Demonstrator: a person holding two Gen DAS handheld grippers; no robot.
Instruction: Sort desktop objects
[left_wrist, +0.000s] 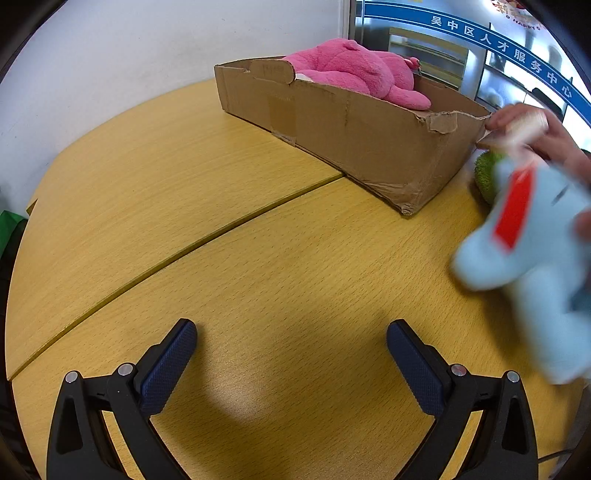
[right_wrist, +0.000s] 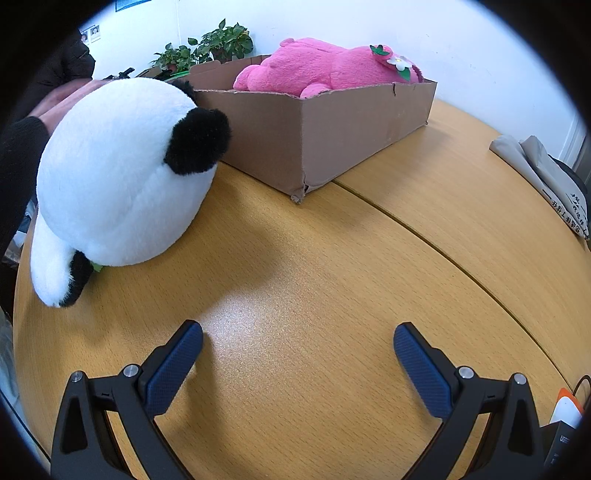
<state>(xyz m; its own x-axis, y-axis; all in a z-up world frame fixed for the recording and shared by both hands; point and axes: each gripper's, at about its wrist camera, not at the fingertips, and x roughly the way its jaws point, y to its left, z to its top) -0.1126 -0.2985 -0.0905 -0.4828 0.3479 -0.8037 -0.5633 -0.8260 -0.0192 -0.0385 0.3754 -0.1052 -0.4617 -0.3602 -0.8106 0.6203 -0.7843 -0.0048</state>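
A pink plush toy (left_wrist: 354, 70) lies inside an open cardboard box (left_wrist: 332, 125) on the wooden table (left_wrist: 258, 258); the same pink plush toy (right_wrist: 325, 66) and cardboard box (right_wrist: 332, 129) show in the right wrist view. A person's hand (left_wrist: 543, 136) holds a blurred light-blue plush toy (left_wrist: 532, 258) with a red tag at the far right. A green fuzzy ball (left_wrist: 487, 177) sits beside the box. A black-and-white panda plush (right_wrist: 122, 177) rests on the table at left, a hand behind it. My left gripper (left_wrist: 291, 350) and right gripper (right_wrist: 298, 350) are both open over bare wood.
Potted plants (right_wrist: 207, 46) stand behind the box by the white wall. Grey fabric (right_wrist: 543, 177) lies at the table's right edge. An orange-and-white object (right_wrist: 567, 410) sits at the lower right. A dark sleeve (right_wrist: 18, 166) fills the left edge. A seam crosses the table.
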